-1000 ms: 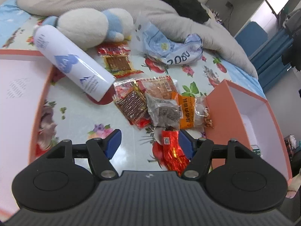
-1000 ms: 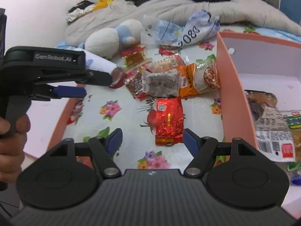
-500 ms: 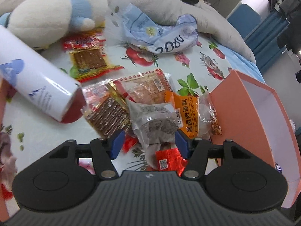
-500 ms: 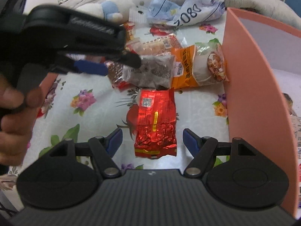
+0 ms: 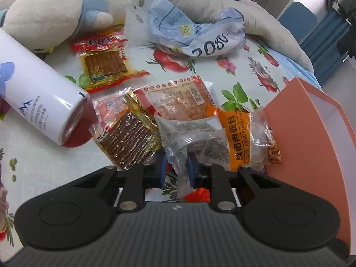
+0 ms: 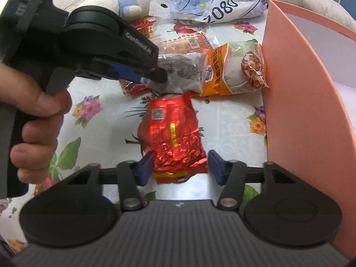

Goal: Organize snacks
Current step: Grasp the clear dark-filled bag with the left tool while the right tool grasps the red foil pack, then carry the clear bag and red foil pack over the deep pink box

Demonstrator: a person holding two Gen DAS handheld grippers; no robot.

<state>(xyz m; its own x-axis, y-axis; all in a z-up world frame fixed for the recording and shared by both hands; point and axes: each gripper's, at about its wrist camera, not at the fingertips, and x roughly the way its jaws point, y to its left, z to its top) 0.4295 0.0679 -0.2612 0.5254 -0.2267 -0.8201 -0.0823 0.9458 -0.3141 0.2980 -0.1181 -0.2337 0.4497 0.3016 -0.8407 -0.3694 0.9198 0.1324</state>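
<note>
Left gripper (image 5: 176, 168) has just been closing and pinches the near edge of the grey snack packet (image 5: 195, 142); lift it slowly so the thin film holds. Right gripper (image 6: 180, 166), jaws apart but closing, straddles the red foil packet (image 6: 175, 133), whose left edge seems to touch one pad. Both packets lie just left of the orange box (image 6: 296, 102).

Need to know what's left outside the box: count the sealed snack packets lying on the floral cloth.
6, more may be hidden: red-yellow, gold-edged brown, clear pink, grey, orange, red foil.
</note>
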